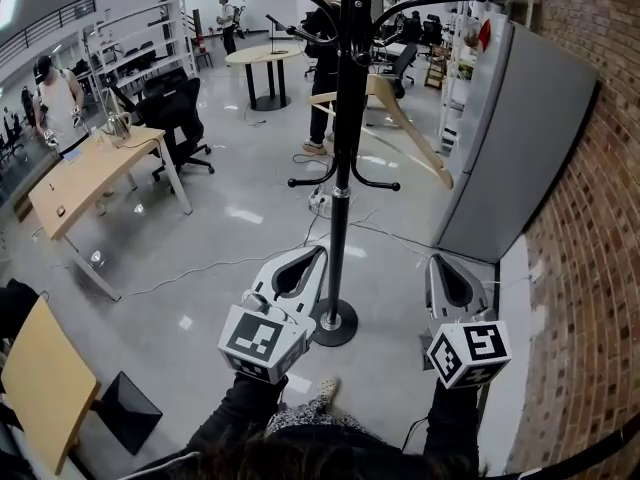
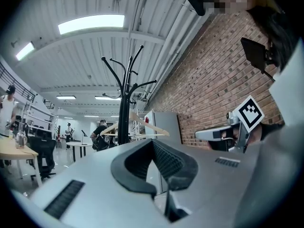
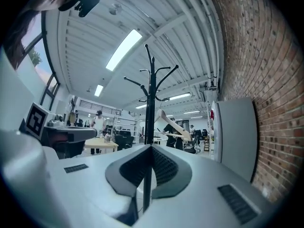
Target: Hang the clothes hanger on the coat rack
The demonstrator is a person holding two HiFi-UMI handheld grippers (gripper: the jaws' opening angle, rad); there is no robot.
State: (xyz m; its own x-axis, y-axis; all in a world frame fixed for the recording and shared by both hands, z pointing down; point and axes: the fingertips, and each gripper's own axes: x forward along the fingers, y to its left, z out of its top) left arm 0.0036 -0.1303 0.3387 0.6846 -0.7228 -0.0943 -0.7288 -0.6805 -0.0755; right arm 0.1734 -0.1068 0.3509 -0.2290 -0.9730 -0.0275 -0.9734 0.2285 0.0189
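Note:
A black coat rack [image 1: 345, 168] stands on the grey floor right in front of me, on a round base [image 1: 335, 323]. A pale wooden clothes hanger [image 1: 400, 118] hangs from one of its upper arms, on the right side of the pole. It also shows beside the coat rack [image 2: 124, 118] as the hanger [image 2: 142, 125] in the left gripper view. In the right gripper view the hanger [image 3: 173, 125] hangs by the rack's pole [image 3: 151, 108]. My left gripper [image 1: 320, 251] is shut and empty, low by the pole. My right gripper [image 1: 437, 259] is shut on nothing, to the pole's right.
A tall grey cabinet [image 1: 510, 138] stands against the brick wall [image 1: 590, 248] on the right. A wooden desk [image 1: 90, 178] and black office chair [image 1: 175, 118] are at left, a round table [image 1: 265, 56] behind. Several people stand farther back. Cables lie on the floor.

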